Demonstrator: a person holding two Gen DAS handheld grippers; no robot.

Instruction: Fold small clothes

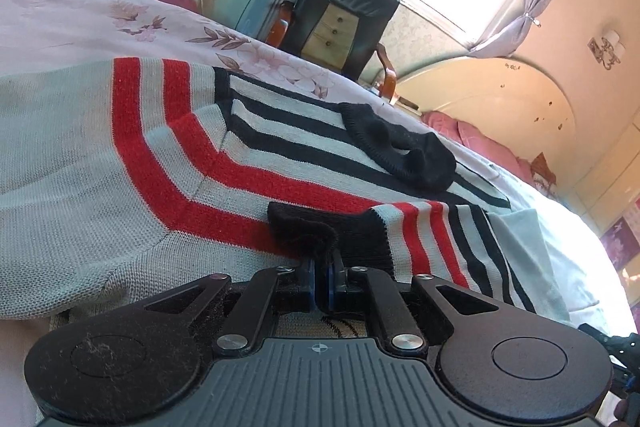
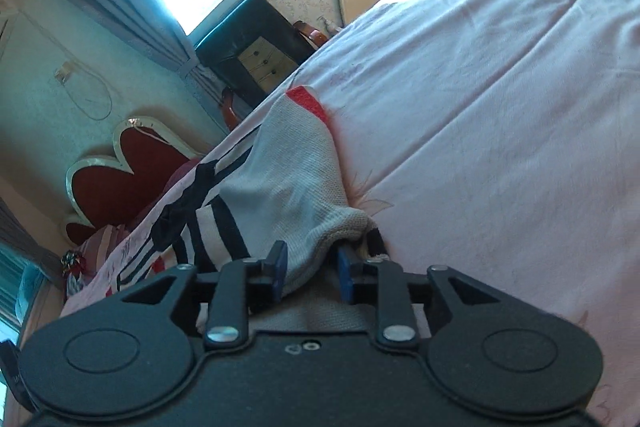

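Observation:
A small grey knit sweater (image 1: 80,155) with red and black stripes and a black collar (image 1: 400,151) lies on the pink bed sheet (image 1: 80,19). In the left wrist view my left gripper (image 1: 320,287) is shut on the sweater's black sleeve cuff (image 1: 316,231), low over the body of the sweater. In the right wrist view my right gripper (image 2: 312,271) has its jaws partly apart with a bunched grey part of the sweater (image 2: 288,187) between the blue pads (image 2: 280,267); the pads do not visibly pinch the cloth.
The bed sheet (image 2: 500,107) spreads wide to the right of the sweater. A red heart-shaped headboard (image 2: 120,179), a black chair (image 1: 348,11) with a small drawer box, a window and curtains stand beyond the bed. A pink pillow (image 1: 480,143) lies at the far side.

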